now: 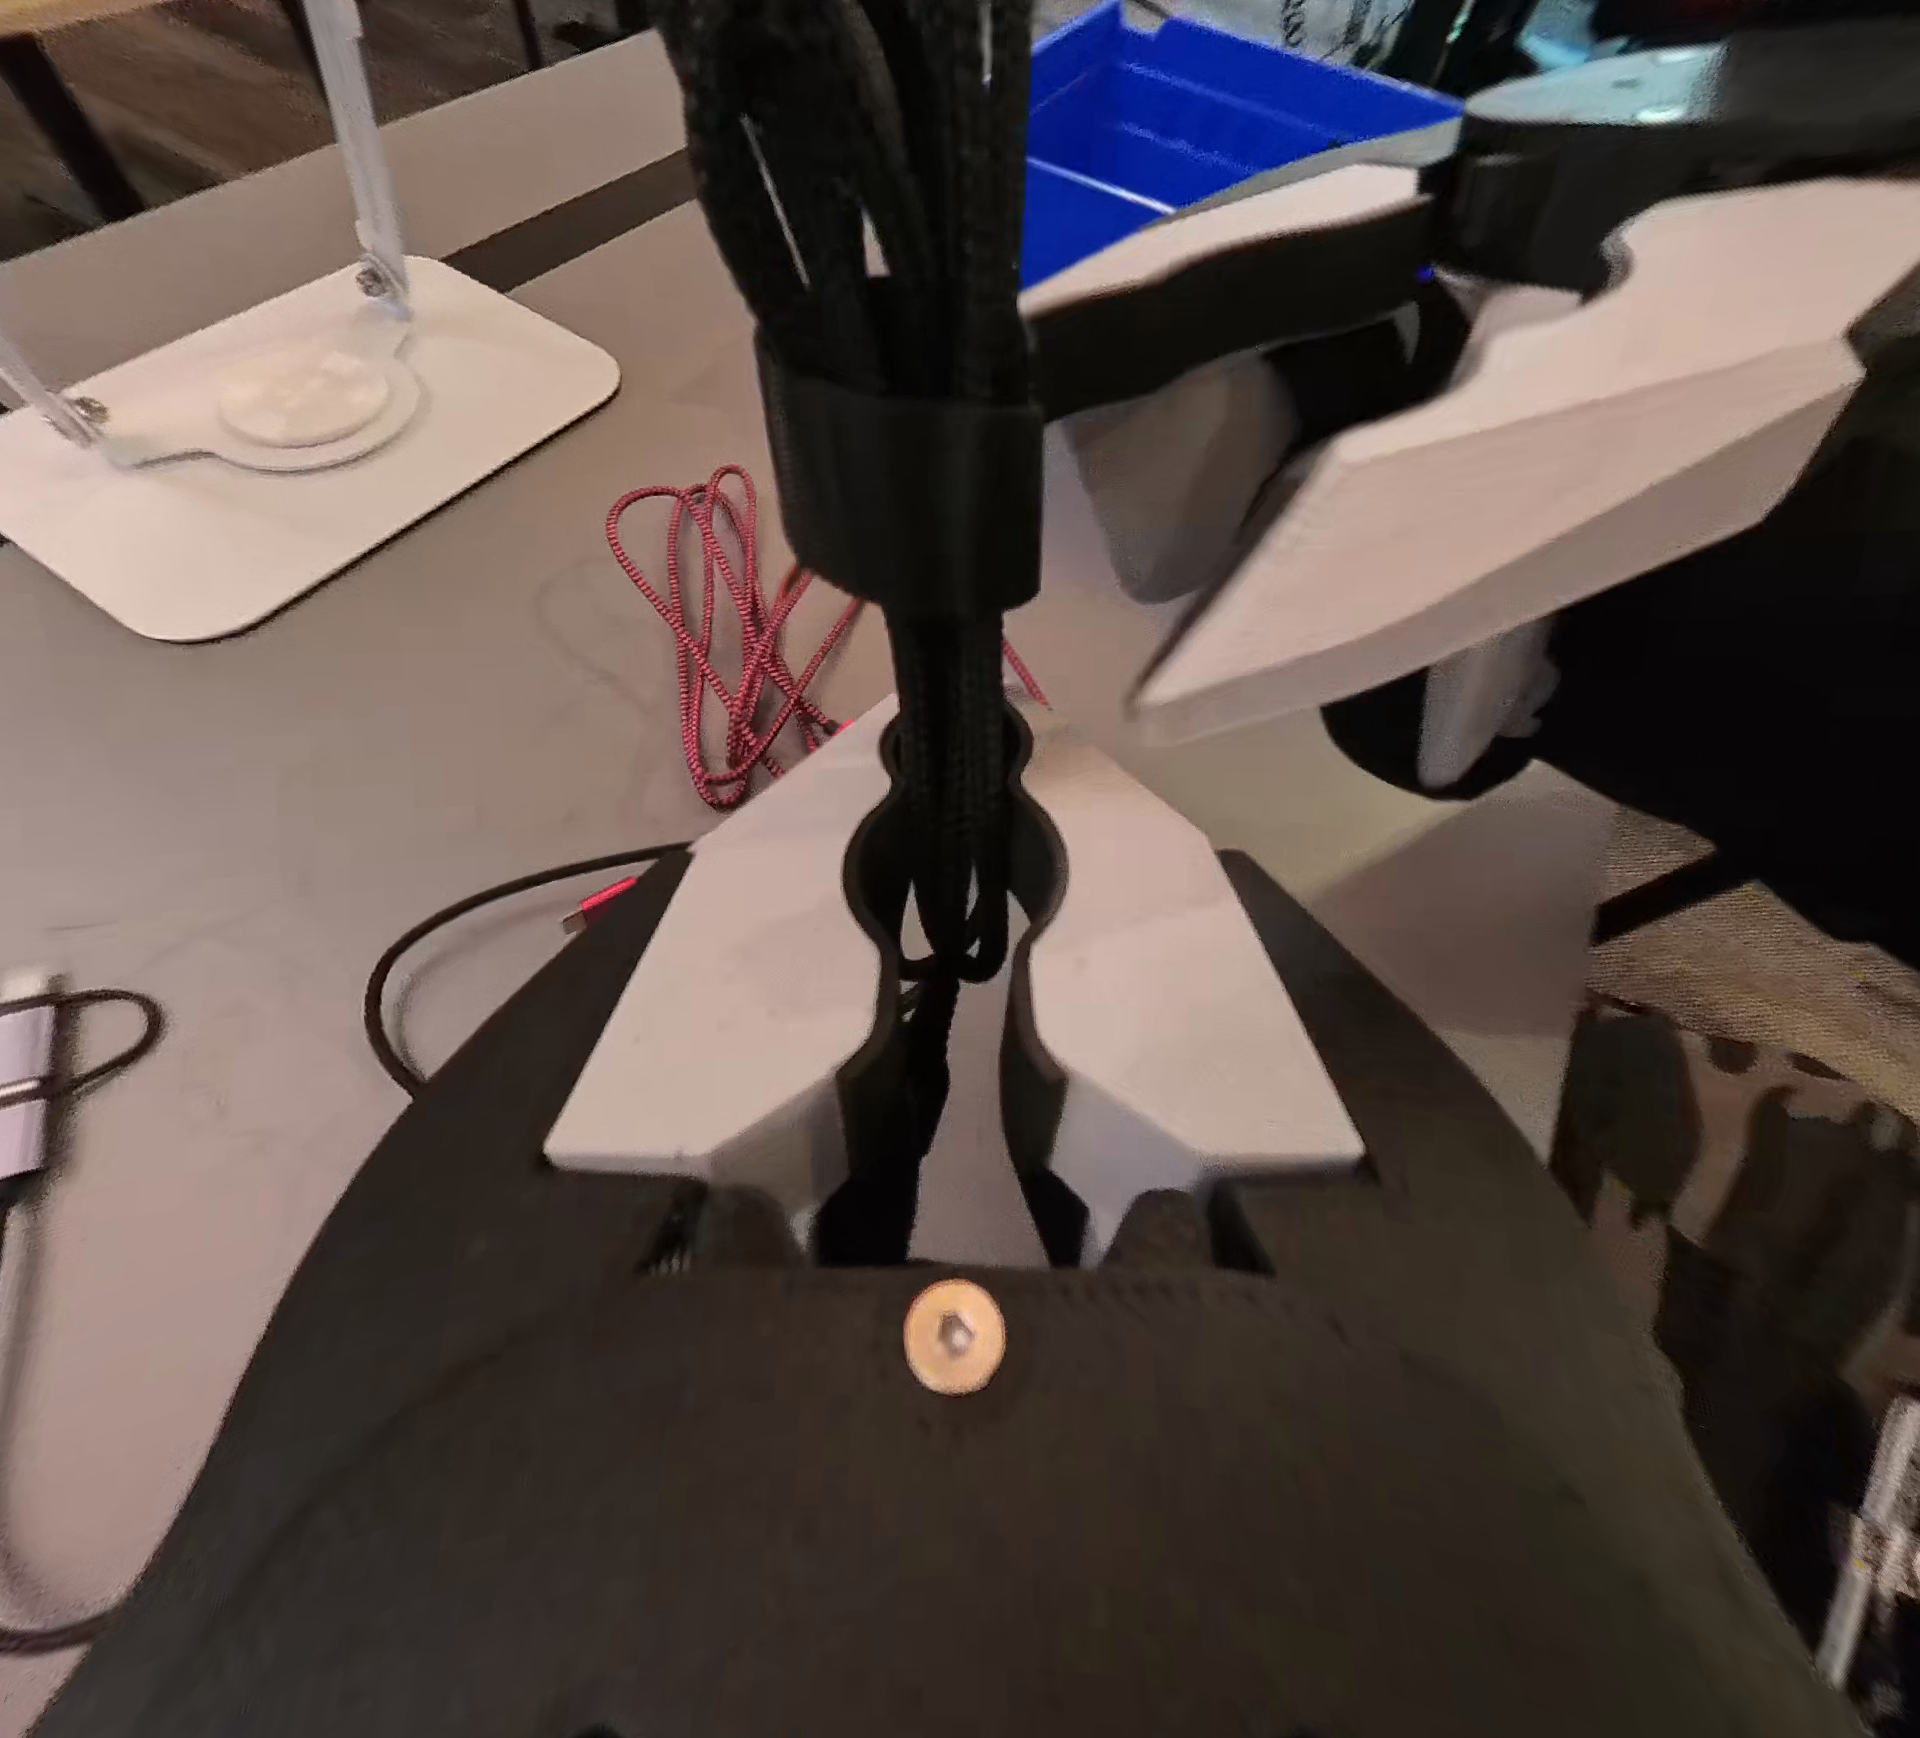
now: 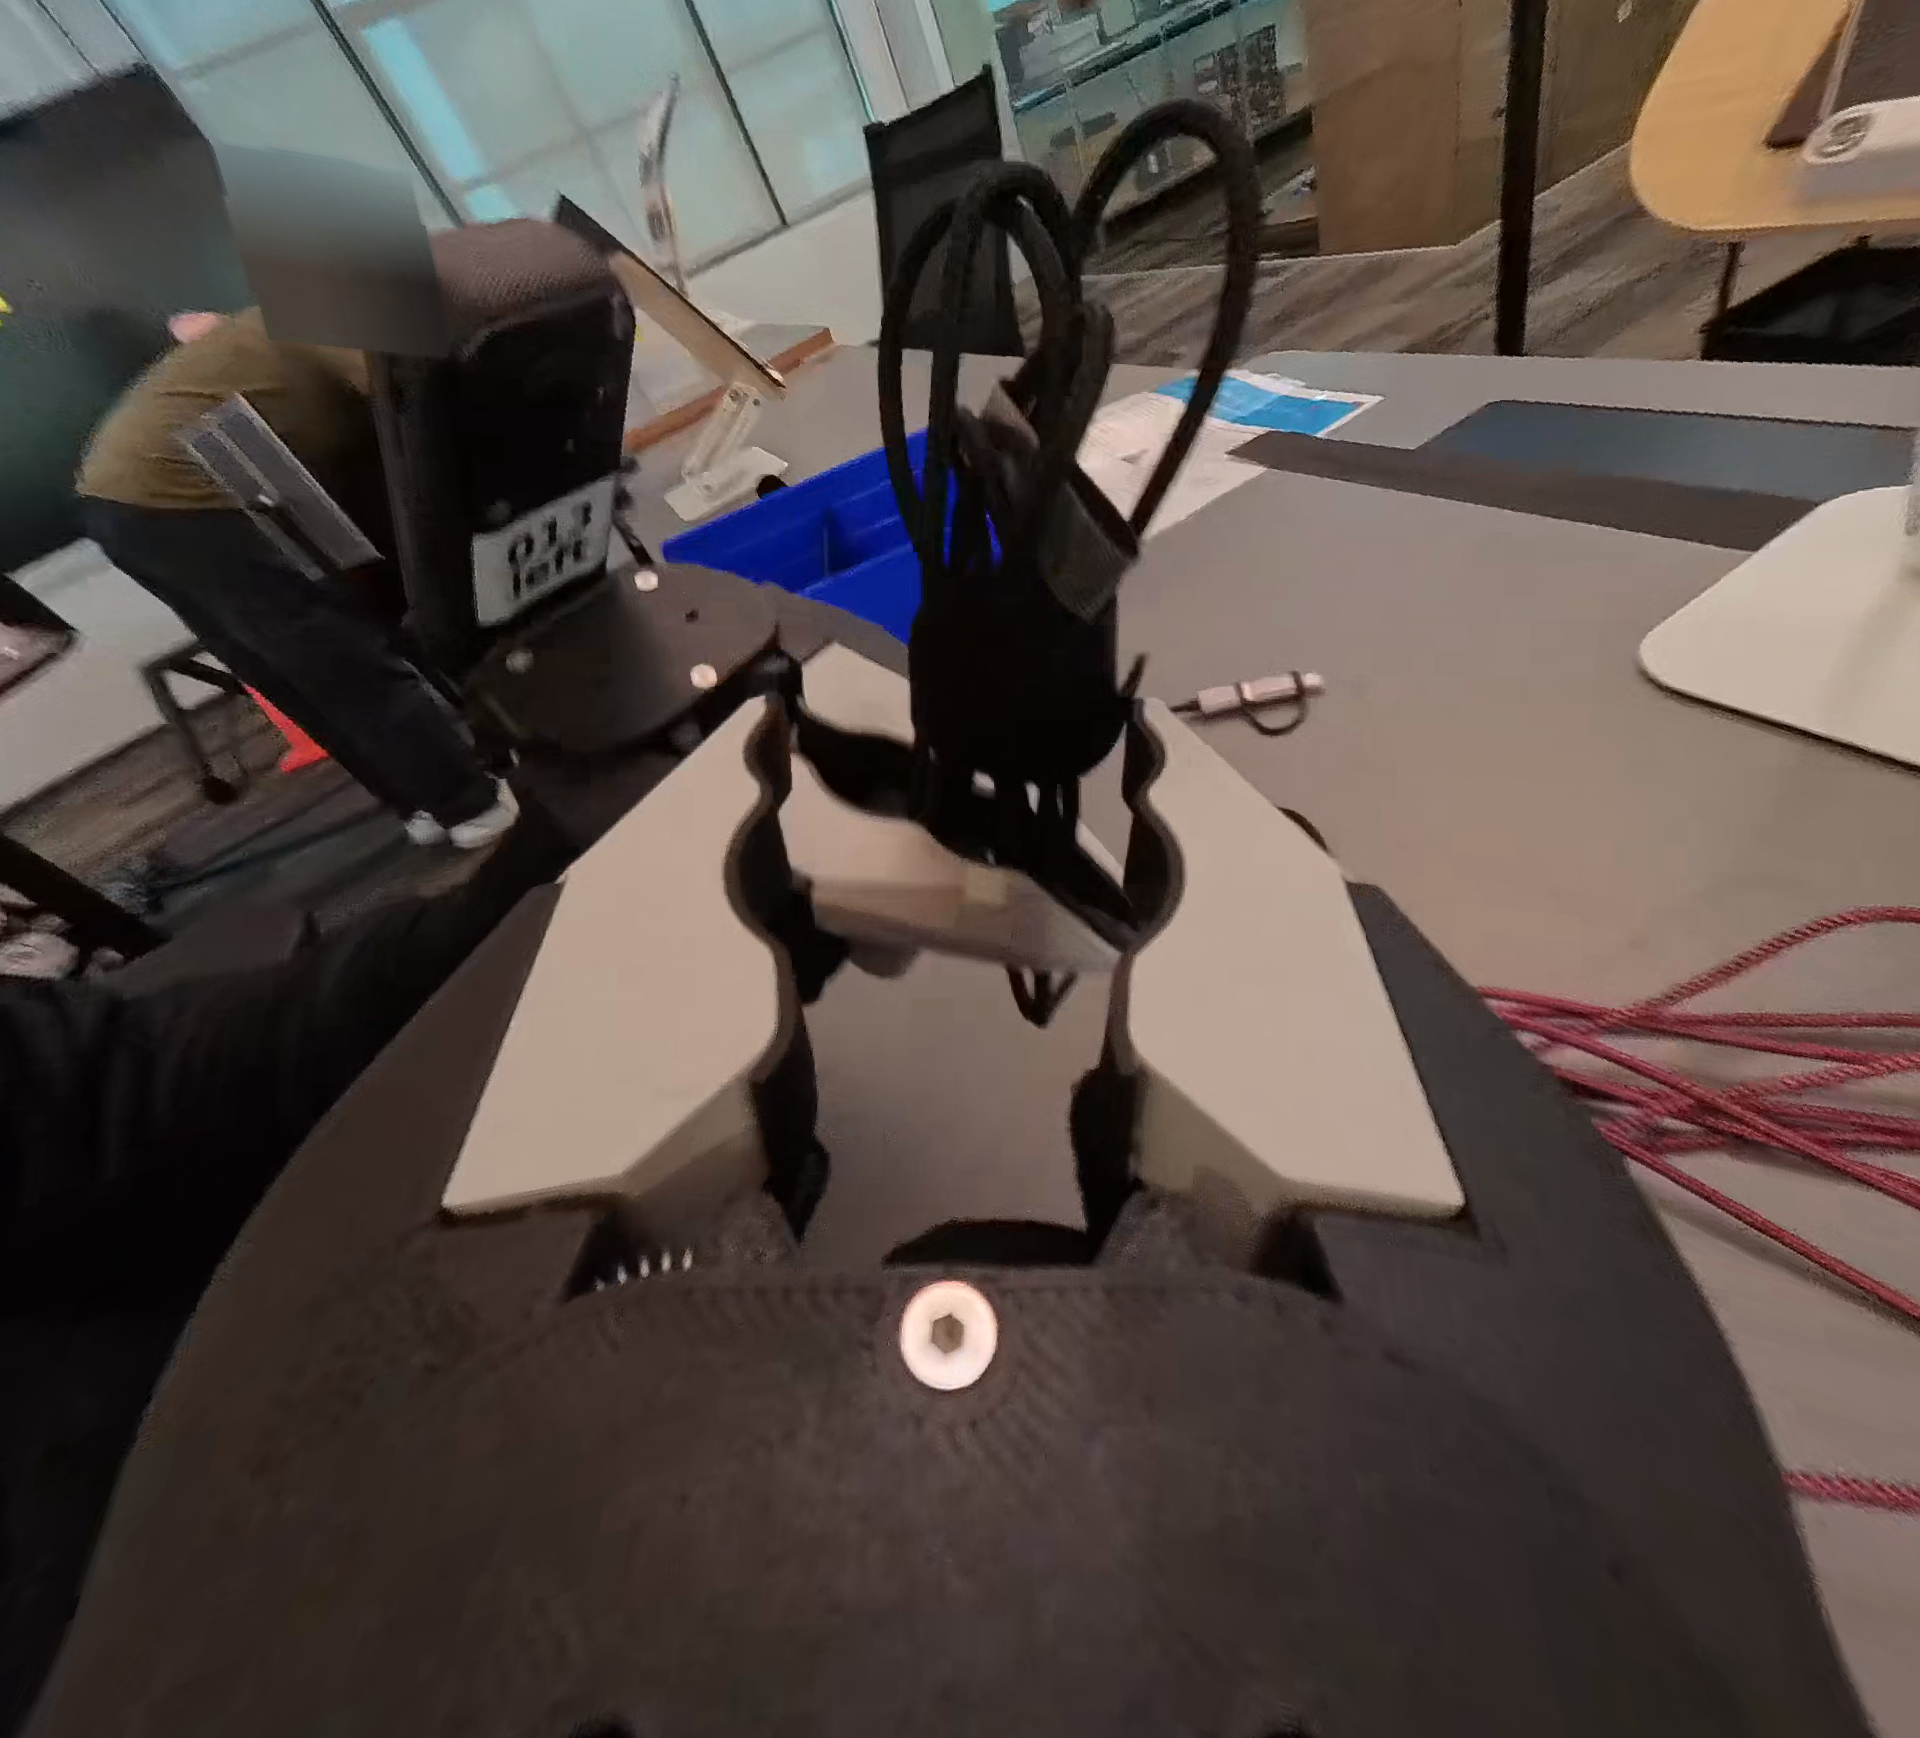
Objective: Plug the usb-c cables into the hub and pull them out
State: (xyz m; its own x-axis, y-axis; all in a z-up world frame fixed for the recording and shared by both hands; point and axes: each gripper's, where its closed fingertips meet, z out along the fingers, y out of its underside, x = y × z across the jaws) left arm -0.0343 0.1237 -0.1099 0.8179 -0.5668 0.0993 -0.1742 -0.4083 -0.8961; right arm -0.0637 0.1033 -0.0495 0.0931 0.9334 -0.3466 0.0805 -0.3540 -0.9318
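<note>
- Grey table is seen under everything.
- Black cable bundle, strapped, is held upright above the table, clamped by left gripper.
- Right gripper is spread wide around the bundle, not touching.
- Red cable is left loose on table.
- Hub is seen at left edge.

A blue bin sits on the grey table near a white stand base.

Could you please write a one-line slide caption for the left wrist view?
Left gripper clamps a strapped black cable bundle upright above the grey table; the open right gripper approaches.
</note>
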